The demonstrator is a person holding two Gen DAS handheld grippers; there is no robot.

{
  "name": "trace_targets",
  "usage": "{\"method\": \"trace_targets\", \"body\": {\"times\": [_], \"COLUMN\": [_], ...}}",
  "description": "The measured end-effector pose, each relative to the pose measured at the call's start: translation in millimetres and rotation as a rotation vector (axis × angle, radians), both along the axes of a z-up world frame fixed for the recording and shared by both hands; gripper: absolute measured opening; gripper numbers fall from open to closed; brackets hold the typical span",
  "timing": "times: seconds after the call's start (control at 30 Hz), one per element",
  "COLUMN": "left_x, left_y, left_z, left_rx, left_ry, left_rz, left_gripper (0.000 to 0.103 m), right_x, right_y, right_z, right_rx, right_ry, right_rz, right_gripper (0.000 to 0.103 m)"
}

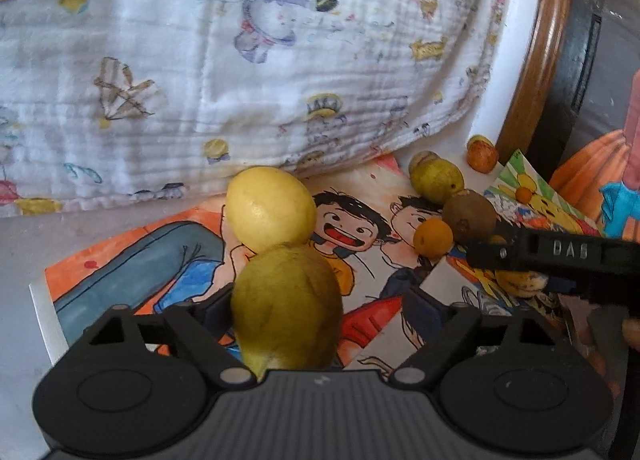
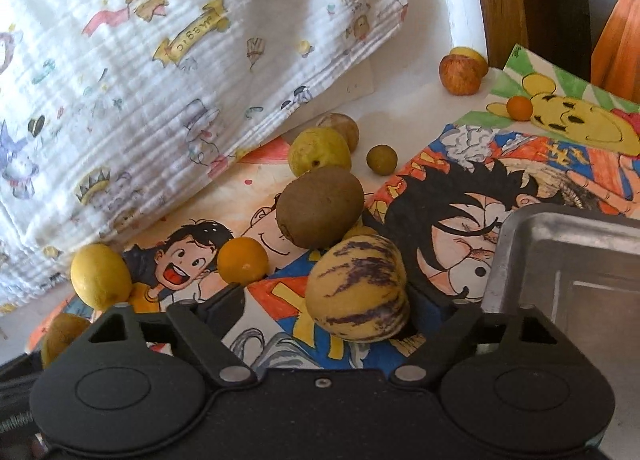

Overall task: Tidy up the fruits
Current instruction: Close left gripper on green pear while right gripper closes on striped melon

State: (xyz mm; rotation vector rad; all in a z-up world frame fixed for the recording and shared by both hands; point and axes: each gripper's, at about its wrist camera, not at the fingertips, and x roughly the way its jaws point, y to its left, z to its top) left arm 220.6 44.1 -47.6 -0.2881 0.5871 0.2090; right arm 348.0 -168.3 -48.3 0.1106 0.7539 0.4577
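My left gripper (image 1: 320,300) is open, its jaws wide apart, with a yellow-green pear-like fruit (image 1: 286,306) lying between them near the left finger. A yellow lemon (image 1: 270,209) sits just beyond it. My right gripper (image 2: 332,296) is open too, with a yellow purple-striped melon fruit (image 2: 358,290) between its jaws against the right finger. Beyond it lie a brown kiwi (image 2: 320,205), a small orange (image 2: 243,261), a green guava (image 2: 319,151) and a red apple (image 2: 460,73). The right gripper (image 1: 556,256) also shows in the left wrist view.
A metal tray (image 2: 560,244) stands at the right. Cartoon drawings (image 2: 500,187) cover the table. A patterned white cloth bundle (image 1: 200,59) fills the back. A wooden rim (image 1: 540,59) curves at the far right. A small green fruit (image 2: 382,159) and a tiny orange (image 2: 519,107) lie farther off.
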Motion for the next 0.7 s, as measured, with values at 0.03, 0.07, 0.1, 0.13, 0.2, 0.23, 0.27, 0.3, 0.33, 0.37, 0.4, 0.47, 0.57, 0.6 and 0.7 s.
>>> {"method": "trace_targets", "body": {"times": [0.03, 0.07, 0.1, 0.13, 0.2, 0.23, 0.27, 0.3, 0.33, 0.37, 0.4, 0.47, 0.57, 0.6, 0.7], "left_x": [0.0, 0.0, 0.1, 0.3, 0.7, 1.1, 1.7, 2.6, 2.3, 2.6, 3.2, 3.0, 3.5, 3.3, 1.6], "left_y": [0.5, 1.2, 2.0, 2.5, 3.6, 3.9, 3.7, 3.6, 3.8, 3.8, 3.3, 2.2, 1.6, 1.6, 0.9], "left_z": [0.2, 0.3, 0.4, 0.4, 0.8, 1.1, 1.2, 1.5, 1.6, 1.6, 1.8, 1.6, 2.3, 2.8, 4.7], "left_rx": [-0.003, -0.005, -0.007, -0.008, -0.006, -0.002, 0.003, 0.009, 0.013, 0.016, 0.021, 0.029, 0.027, 0.025, -0.003], "left_ry": [-0.002, -0.003, -0.004, -0.005, -0.004, 0.000, 0.003, 0.007, 0.009, 0.012, 0.015, 0.017, 0.022, 0.024, 0.029], "left_rz": [0.008, 0.018, 0.027, 0.036, 0.049, 0.055, 0.059, 0.063, 0.066, 0.067, 0.066, 0.064, 0.063, 0.059, 0.036], "left_gripper": [0.084, 0.081, 0.079, 0.076, 0.072, 0.068, 0.064, 0.062, 0.060, 0.058, 0.058, 0.058, 0.058, 0.058, 0.058], "right_x": [-1.7, -3.3, -4.8, -6.0, -7.6, -7.8, -7.8, -8.0, -8.5, -8.9, -9.5, -11.1, -16.4, -18.4, -23.2], "right_y": [0.6, 1.2, 2.2, 3.2, 4.3, 4.2, 3.8, 4.4, 5.2, 5.6, 5.9, 7.3, 11.5, 12.6, 9.1], "right_z": [0.0, -0.2, -0.2, -0.3, -0.6, -0.8, -0.9, -0.7, -0.6, -0.4, 0.0, 1.2, 4.4, 5.2, 6.8], "right_rx": [-0.010, -0.018, -0.029, -0.040, -0.053, -0.052, -0.046, -0.045, -0.046, -0.043, -0.036, -0.023, -0.007, 0.002, 0.058], "right_ry": [-0.006, -0.011, -0.018, -0.024, -0.033, -0.033, -0.032, -0.030, -0.031, -0.031, -0.028, -0.017, 0.004, 0.012, 0.057], "right_rz": [-0.002, 0.000, 0.002, 0.002, 0.004, 0.005, 0.009, 0.011, 0.014, 0.018, 0.025, 0.045, 0.085, 0.097, 0.121], "right_gripper": [0.079, 0.076, 0.071, 0.066, 0.056, 0.054, 0.054, 0.054, 0.054, 0.054, 0.054, 0.053, 0.053, 0.053, 0.053]}}
